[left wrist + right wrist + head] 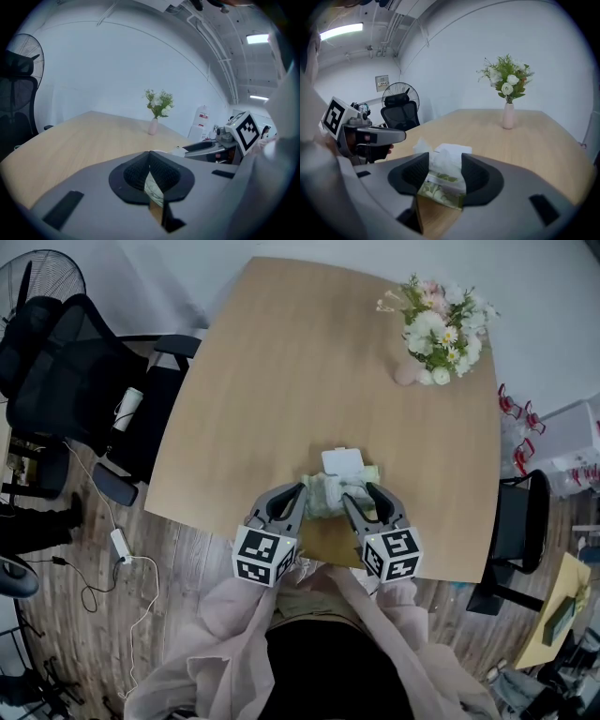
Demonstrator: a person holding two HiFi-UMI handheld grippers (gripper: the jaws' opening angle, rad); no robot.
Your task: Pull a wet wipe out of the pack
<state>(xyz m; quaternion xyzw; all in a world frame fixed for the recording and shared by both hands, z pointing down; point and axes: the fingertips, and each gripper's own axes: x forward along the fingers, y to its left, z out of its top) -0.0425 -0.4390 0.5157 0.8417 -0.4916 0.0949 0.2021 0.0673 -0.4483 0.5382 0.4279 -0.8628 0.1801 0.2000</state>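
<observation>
A green patterned wet wipe pack lies near the front edge of the wooden table. White wipe material sticks out of its top. My left gripper is at the pack's left end. In the left gripper view it is shut, with a thin edge of the pack pinched between the pads. My right gripper is at the pack's right side. In the right gripper view it is open, with the pack and the crumpled wipe in the gap, untouched by the pads.
A pink vase of white flowers stands at the table's far right. A black office chair and a fan are off the left side. Another chair sits at the right edge. Cables lie on the floor.
</observation>
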